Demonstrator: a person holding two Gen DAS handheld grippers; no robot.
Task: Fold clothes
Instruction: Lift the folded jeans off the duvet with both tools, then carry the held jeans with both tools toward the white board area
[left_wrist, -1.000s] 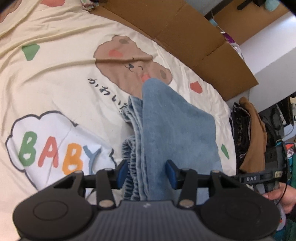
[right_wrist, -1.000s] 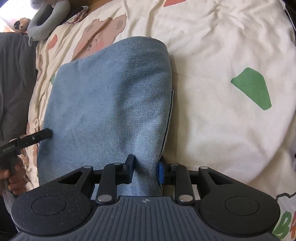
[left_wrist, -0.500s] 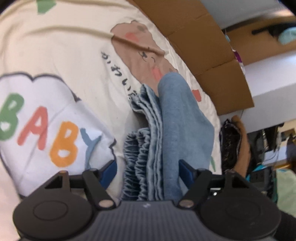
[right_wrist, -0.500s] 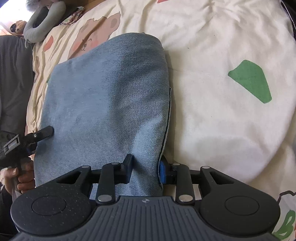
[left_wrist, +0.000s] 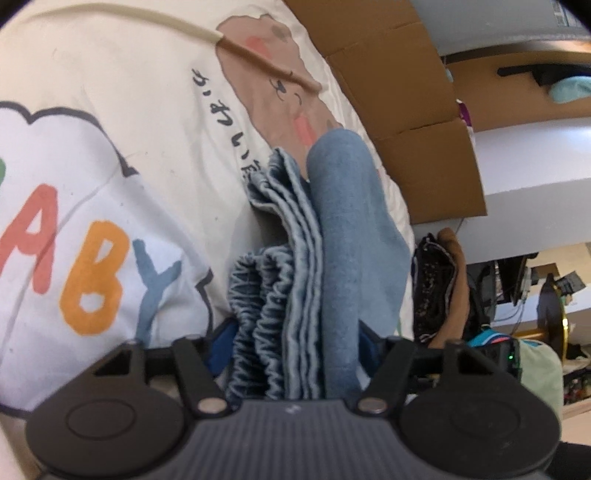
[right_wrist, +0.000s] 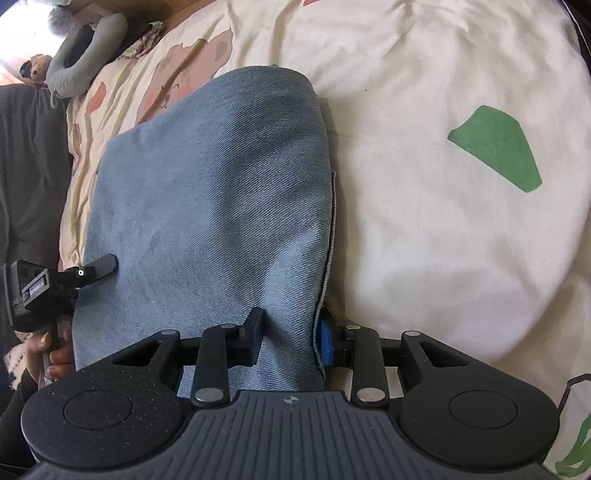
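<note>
- My left hand-held gripper (left_wrist: 291, 343) has the folded blue denim garment (left_wrist: 332, 266) between its two blue pads. Its jaws are closing on the thick stack of layers, and both pads touch the cloth.
- In the left wrist view I see the stack edge-on: a gathered stretchy band at 7 o'clock and a smooth rounded fold at 1 o'clock.
- My right hand-held gripper (right_wrist: 291, 339) is narrow and pinches a corner of the same garment, right at the stitched edge. Its jaws are opening a little, but the pads press the cloth.
- The garment lies on the cream bed sheet with a brown bear and coloured letters (left_wrist: 110, 155). In the right wrist view it fills the middle, out to 11 o'clock.
- A green patch (right_wrist: 498, 151) on the sheet sits at 2 o'clock in the right wrist view, well apart from the garment.
- A person's hand (right_wrist: 55, 354) at 8 o'clock holds the left gripper's grip.
- Brown cardboard sheets (left_wrist: 406, 110) stand beside the bed at 1 o'clock in the left wrist view.
</note>
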